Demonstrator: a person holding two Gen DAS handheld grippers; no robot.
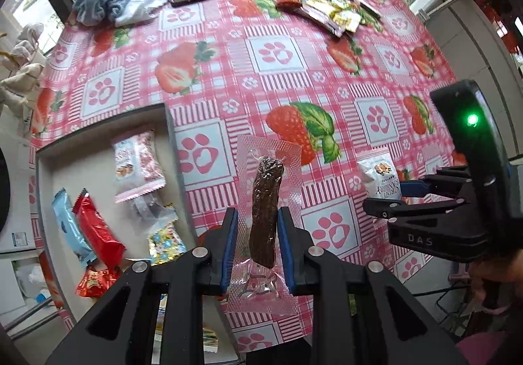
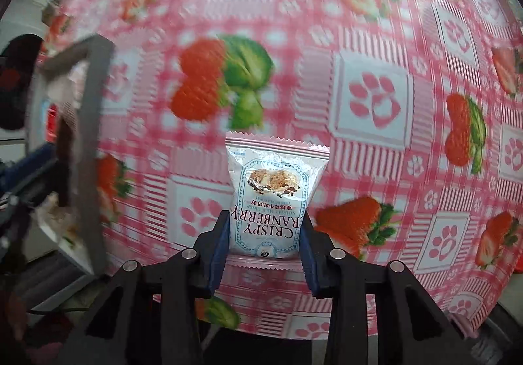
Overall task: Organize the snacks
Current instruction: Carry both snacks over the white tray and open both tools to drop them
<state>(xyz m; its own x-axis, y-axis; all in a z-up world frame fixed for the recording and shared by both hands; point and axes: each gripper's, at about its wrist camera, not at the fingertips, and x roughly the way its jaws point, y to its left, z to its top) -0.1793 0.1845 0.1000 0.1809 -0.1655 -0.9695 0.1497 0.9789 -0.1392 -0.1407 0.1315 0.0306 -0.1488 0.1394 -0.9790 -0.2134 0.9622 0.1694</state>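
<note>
- A grey tray point(image 1: 168, 123) at the desk's point(image 1: 278, 87) near-left edge holds several wrapped snacks.
- The left tool point(image 1: 256, 249) is clamped on a clear-packed brown sausage point(image 1: 266, 211), just right of the tray.
- The right tool point(image 2: 263, 245) pinches a white cranberry crisp packet point(image 2: 271, 198) above the desk's near edge.
- A snack pile point(image 1: 330, 8) lies at the far-right edge.

Open tablecloth point(image 1: 278, 93) mid-table; tray wall point(image 1: 176, 149) blocks left side.
</note>
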